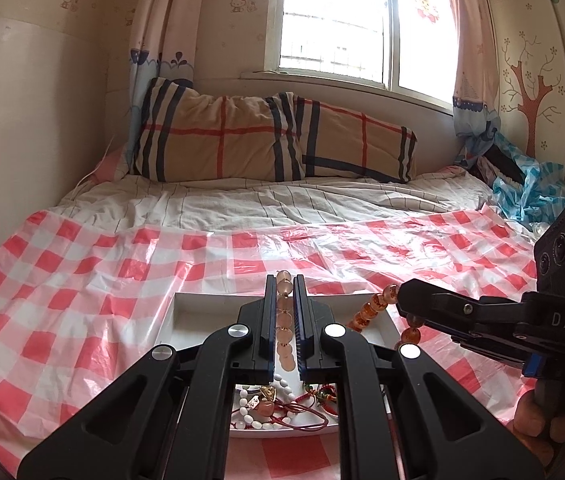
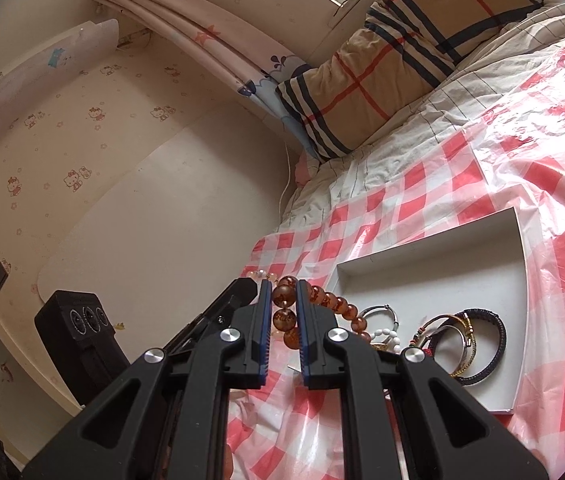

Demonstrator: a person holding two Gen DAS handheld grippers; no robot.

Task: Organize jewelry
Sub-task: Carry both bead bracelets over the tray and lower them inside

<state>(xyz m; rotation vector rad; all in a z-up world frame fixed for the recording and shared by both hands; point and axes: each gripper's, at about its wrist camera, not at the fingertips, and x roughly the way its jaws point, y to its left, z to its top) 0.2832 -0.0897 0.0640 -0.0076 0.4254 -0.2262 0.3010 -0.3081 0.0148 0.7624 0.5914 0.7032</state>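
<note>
Beads are hanging limp and slippery on two bracelets over the white tray (image 1: 186,300) on the checked bedcover: the left gripper (image 1: 285,280) is pinching the pale pink bracelet (image 1: 284,320), the right gripper (image 2: 284,284) the amber bracelet (image 2: 286,320), best clamped across a bead.

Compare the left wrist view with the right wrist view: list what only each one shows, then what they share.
Only the left wrist view: the window, a tree decal and the pale pink bead bracelet clamped in the left gripper. Only the right wrist view: the bangles and dark cord bracelet in the tray. Both: the white tray, checked plastic sheet, plaid pillows, and amber bead bracelet in the right gripper.
</note>
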